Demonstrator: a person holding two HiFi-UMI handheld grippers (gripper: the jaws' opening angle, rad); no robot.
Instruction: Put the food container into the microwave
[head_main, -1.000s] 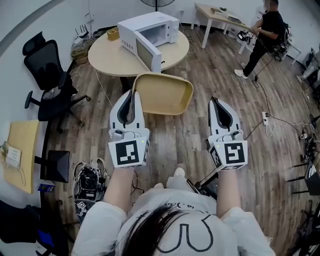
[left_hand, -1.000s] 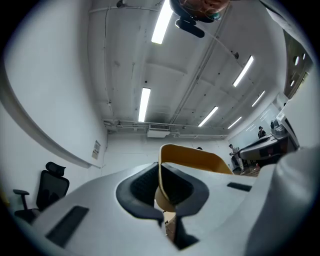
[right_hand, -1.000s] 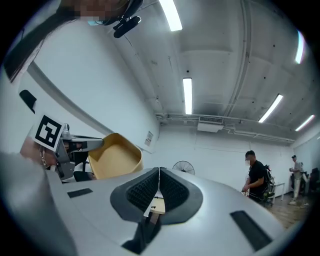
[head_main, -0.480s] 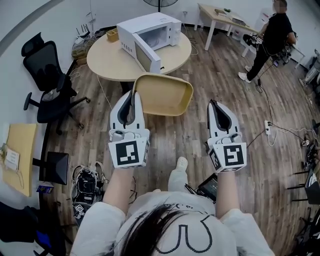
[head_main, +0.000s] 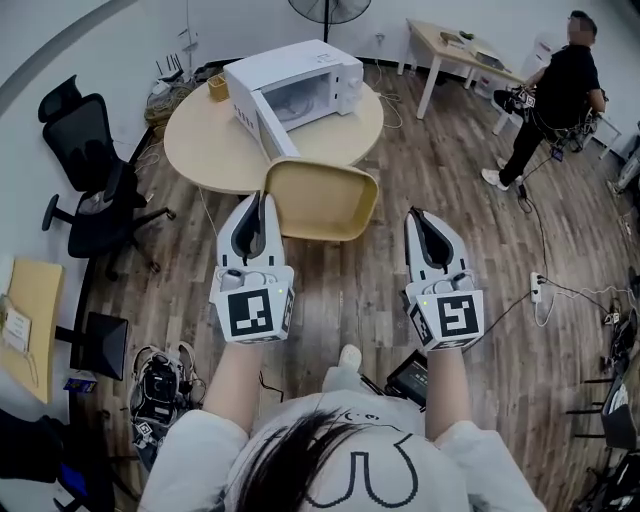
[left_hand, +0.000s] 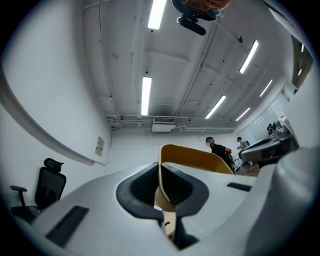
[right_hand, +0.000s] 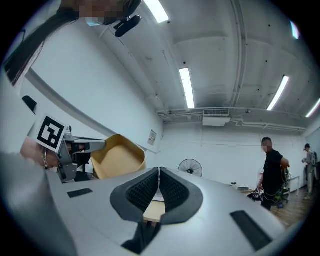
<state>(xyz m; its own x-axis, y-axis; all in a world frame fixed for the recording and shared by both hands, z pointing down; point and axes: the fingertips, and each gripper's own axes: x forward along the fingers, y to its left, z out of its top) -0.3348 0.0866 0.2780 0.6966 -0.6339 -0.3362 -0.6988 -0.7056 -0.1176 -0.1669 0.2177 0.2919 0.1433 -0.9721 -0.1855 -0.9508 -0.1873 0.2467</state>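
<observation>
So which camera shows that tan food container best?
The head view: the whole food container shows from above, its rim pinched by the left hand-held gripper. The left gripper view shows only its rim edge-on; the right gripper view, its inside, small.

The food container (head_main: 322, 200) is plain mustard tan, inside and out. The left gripper (head_main: 262, 200) and right gripper (head_main: 415, 215) are white with black ribbed pads, and each carries a black-and-white square marker. The microwave (head_main: 295, 75) is white, on a pale beige table (head_main: 200, 150). Around the table the floor (head_main: 450, 190) is brown wood planks. Left of the table is a black chair (head_main: 90, 190).
</observation>
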